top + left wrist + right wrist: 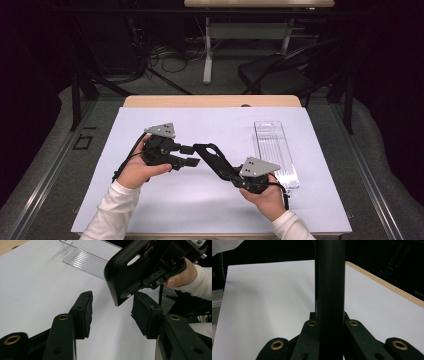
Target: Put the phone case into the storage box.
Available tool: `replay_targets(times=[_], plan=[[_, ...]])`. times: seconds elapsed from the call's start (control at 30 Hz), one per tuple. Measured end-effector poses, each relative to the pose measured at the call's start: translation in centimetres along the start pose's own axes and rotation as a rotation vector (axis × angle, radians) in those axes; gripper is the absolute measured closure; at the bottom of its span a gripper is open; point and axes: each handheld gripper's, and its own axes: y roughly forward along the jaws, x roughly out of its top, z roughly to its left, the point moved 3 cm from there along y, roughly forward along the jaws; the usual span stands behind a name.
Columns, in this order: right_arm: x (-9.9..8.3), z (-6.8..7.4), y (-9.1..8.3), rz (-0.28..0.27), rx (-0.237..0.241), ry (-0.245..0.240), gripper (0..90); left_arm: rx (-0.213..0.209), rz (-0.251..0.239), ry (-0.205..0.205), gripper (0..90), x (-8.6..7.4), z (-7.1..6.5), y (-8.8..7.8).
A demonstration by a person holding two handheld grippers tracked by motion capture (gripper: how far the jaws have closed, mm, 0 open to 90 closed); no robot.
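High view, right tool (231, 175) gripping black handle (212, 156)

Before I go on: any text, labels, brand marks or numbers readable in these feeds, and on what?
None can be read.
Black flat part clamped in the right gripper: no printing visible.
Clear plastic tray: ribbed, no label seen.
Grey plates on the left gripper and right gripper: holes, no lettering.
White table cover: blank.
Floor marking left of the table: an outlined shape, no characters.
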Motion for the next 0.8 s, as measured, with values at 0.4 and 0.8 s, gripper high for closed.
replay_targets(times=[0.4,0.8], plan=[[-0.1,0.3,0.3,-0.013,0.036,-0.012,87.6,-0.015,0.009,0.05,56.2,0.0,-0.3,0.9],[0.0,0.8,0.6,-0.026,0.075,-0.016,87.6,-0.039,-0.016,0.059,61.7,0.0,-0.3,1.2]])
